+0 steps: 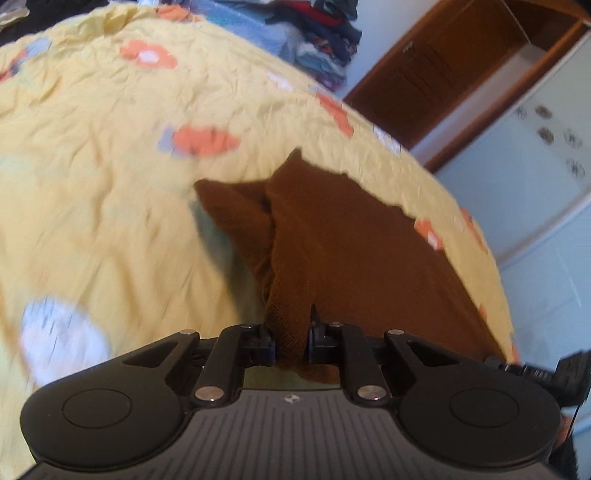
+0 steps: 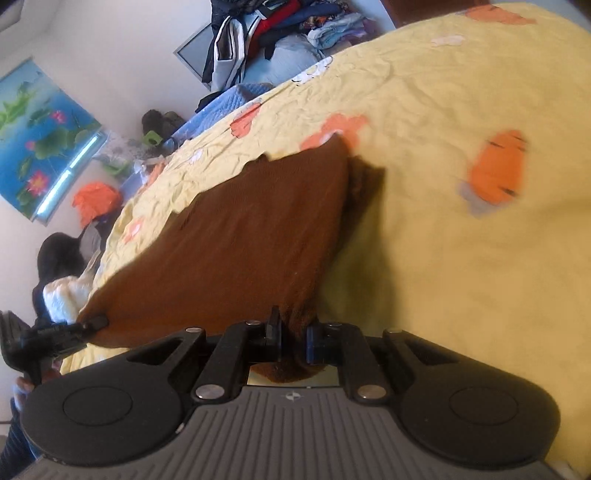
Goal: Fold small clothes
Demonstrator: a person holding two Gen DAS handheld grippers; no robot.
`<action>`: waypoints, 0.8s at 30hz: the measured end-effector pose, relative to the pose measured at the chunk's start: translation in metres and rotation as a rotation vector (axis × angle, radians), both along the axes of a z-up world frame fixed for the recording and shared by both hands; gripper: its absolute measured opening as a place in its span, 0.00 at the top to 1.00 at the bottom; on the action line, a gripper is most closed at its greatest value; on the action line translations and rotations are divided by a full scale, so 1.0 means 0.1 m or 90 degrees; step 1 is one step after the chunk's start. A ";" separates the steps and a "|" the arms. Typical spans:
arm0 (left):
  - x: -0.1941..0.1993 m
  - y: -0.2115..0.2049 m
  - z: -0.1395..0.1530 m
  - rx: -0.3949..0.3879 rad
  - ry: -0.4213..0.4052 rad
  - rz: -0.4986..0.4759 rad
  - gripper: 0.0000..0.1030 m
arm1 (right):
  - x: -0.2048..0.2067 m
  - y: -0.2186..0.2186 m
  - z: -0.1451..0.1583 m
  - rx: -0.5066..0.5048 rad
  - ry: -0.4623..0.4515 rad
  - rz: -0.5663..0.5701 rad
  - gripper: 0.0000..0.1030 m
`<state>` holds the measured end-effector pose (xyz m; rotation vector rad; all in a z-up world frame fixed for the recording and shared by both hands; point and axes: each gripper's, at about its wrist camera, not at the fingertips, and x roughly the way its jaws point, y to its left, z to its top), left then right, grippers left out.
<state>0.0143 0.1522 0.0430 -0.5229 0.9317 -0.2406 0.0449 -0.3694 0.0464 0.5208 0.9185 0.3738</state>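
1. Brown knit cloth [image 1: 332, 236], a small soft garment, lies spread on a bed under a yellow bedspread [image 1: 110, 221] printed with orange and white flowers.
2. In the left wrist view, the left claw [image 1: 291, 341] is clamped on a bunched corner of the cloth; the fabric rises as a narrow gathered strip from between its fingers [image 1: 264, 345] and widens out over the bedspread.
3. Left of that strip a second flap of the cloth lies folded beside it, the two meeting in a dark crease.
4. At the right edge of the same view the tip of the right claw [image 1: 496, 360] touches the far corner of the cloth.
5. Beyond the bed stand a pile of folded clothes [image 1: 325, 40], a brown wooden door frame [image 1: 424, 85] and pale wardrobe doors [image 1: 535, 192].
6. In the right wrist view, the left claw shows at the left edge, pinching the cloth's left corner.
7. The cloth stretches as a broad taut sheet between the two claws, its far edge resting on the bedspread.
8. The right claw [image 2: 293, 341] is closed on the cloth's near right corner, with fabric squeezed between its fingers [image 2: 274, 332] and a little hanging below them.
9. A flower poster [image 2: 40, 133] hangs on the wall at the left, and heaped clothes [image 2: 266, 33] lie past the bed.
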 end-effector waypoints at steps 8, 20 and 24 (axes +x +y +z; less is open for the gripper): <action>-0.23 0.20 0.26 0.072 -0.113 0.031 0.39 | -0.14 -0.26 -0.02 0.015 -0.007 -0.067 0.28; 1.77 -0.68 0.13 0.265 -0.089 -0.036 0.40 | 1.63 0.28 0.02 -0.061 -0.011 -0.051 0.28; 1.93 -0.90 -0.14 0.305 -0.070 -0.082 0.91 | 1.70 0.54 -0.16 -0.114 -0.024 -0.009 0.72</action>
